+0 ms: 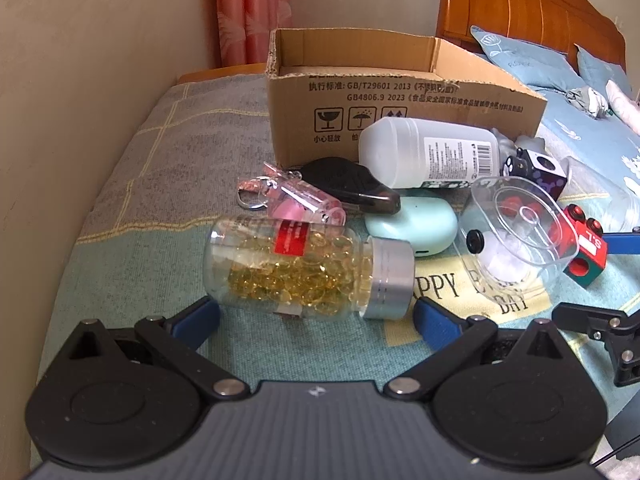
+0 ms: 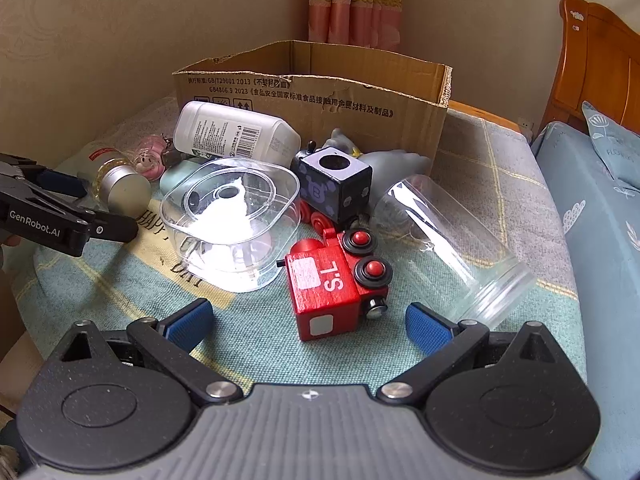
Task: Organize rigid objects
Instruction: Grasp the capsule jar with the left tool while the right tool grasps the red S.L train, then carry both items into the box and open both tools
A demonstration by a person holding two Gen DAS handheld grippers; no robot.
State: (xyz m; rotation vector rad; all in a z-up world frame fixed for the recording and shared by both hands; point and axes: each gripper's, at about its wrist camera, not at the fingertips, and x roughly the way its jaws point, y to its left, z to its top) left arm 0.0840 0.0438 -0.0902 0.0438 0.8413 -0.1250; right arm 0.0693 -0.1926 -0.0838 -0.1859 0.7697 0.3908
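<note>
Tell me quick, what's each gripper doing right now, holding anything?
Left gripper: open, empty, fingers either side of the capsule bottle.
Right gripper: open, empty, red toy train just ahead.

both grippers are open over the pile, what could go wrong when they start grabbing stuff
The capsule bottle lies on its side between the left gripper fingers; being round, it may roll away on closing. The clear jar beside the right gripper could roll likewise. The red toy train sits close to the clear container, so a grab might nudge it.
</note>
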